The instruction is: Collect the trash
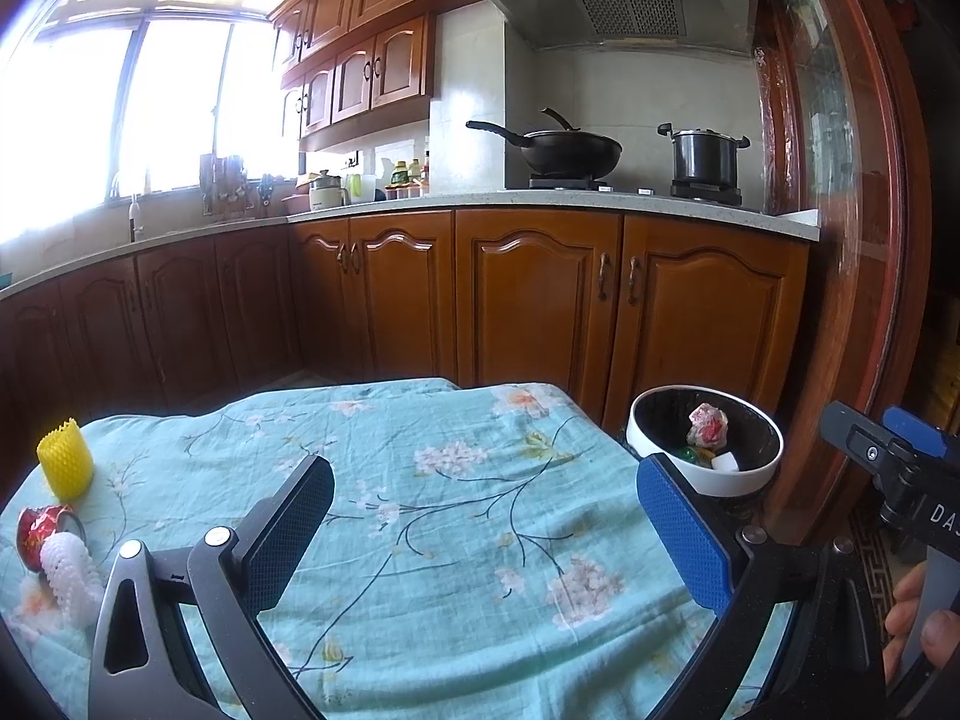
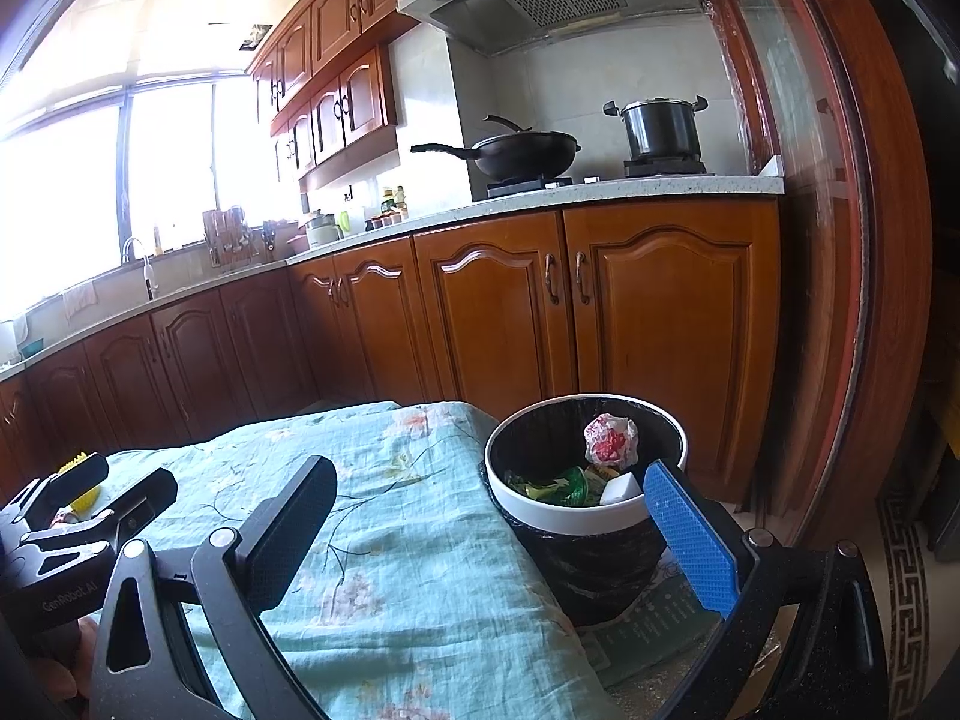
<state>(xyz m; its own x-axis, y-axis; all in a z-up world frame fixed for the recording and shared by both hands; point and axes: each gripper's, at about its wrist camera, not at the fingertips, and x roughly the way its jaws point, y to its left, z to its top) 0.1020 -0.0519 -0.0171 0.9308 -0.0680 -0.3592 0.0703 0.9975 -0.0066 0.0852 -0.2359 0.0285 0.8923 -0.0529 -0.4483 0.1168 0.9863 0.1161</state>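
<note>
A white-rimmed trash bin (image 2: 576, 513) with a black liner stands off the table's right edge; in it lie a crumpled red-and-white wrapper (image 2: 609, 438), green packaging and a white piece. The bin (image 1: 642, 429) also shows in the left wrist view. On the table's left lie a yellow foam net sleeve (image 1: 65, 459), a red foil wrapper (image 1: 42, 531) and a white foam net (image 1: 69, 576). My left gripper (image 1: 486, 531) stands open over the floral cloth, nothing between its fingers. My right gripper (image 2: 489, 534) is open too, its blue finger in front of the bin.
The table carries a teal floral cloth (image 1: 450, 510). Beyond it run wooden kitchen cabinets (image 1: 534, 294) and a counter with a wok (image 1: 564, 153) and a pot (image 1: 702, 159). A wooden door frame (image 2: 840, 240) stands right of the bin. A hand (image 1: 918, 618) holds the right gripper.
</note>
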